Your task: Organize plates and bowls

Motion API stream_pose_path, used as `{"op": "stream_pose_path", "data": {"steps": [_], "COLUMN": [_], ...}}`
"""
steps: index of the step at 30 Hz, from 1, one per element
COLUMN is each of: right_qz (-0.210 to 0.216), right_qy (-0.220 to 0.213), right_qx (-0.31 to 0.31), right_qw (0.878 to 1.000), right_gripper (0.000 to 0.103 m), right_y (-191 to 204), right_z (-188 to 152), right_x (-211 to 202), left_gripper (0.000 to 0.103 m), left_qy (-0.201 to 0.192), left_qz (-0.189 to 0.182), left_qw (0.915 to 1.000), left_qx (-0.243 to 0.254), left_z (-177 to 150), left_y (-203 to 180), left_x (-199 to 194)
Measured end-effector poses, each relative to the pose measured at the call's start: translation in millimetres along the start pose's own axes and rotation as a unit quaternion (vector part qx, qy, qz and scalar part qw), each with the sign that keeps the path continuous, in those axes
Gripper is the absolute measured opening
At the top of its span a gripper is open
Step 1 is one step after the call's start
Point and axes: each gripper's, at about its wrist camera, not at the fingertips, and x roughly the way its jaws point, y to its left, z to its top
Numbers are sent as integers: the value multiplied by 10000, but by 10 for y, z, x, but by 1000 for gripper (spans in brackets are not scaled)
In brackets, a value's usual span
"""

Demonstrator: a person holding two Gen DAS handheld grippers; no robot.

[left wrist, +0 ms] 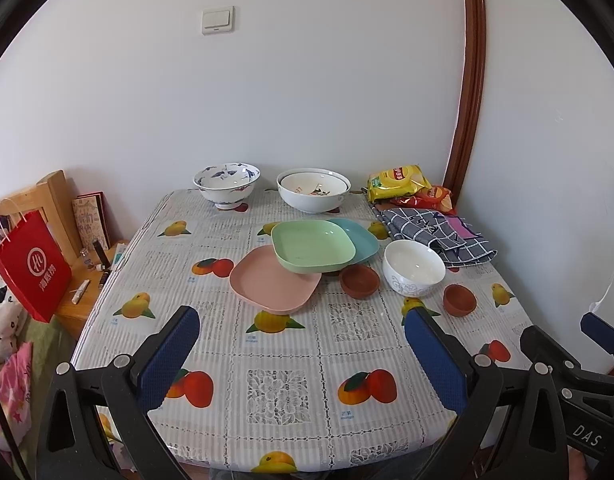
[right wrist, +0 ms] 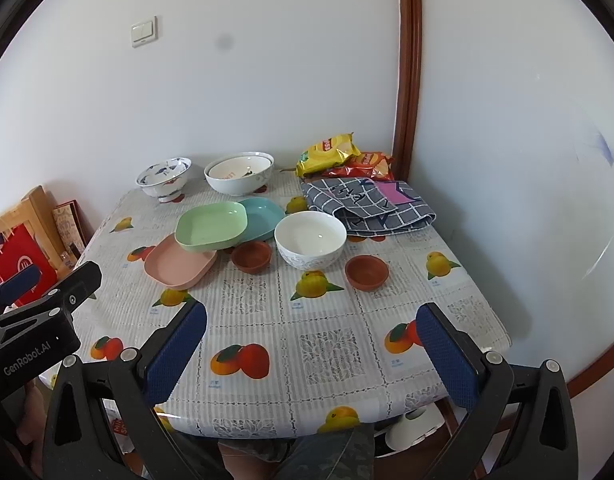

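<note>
Three square plates overlap mid-table: a pink plate in front, a green plate resting on it and on a teal plate behind. To their right stand a white bowl and two small brown bowls. At the back edge sit a blue-patterned footed bowl and two nested white bowls. My left gripper hovers open over the near table, empty. My right gripper is open and empty too, near the front edge.
A fruit-print tablecloth covers the table. Snack bags and a checked cloth lie at the back right by the wall. A red paper bag and a wooden side stand sit to the left.
</note>
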Motion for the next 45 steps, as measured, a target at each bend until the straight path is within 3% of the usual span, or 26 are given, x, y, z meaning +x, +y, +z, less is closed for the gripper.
{"op": "stream_pose_path", "data": {"steps": [45], "right_qz": [18], "right_qy": [-69], "right_qx": [36], "right_qw": [10000], "right_gripper": [103], "right_y": [-5], "right_z": [10], "right_x": [-53], "left_gripper": [103], "left_qy": [-1], "left_qz": [41], "left_qw": [10000], "left_qx": [33], "left_z": [15], "left_y": [5], "left_x": [-8]}}
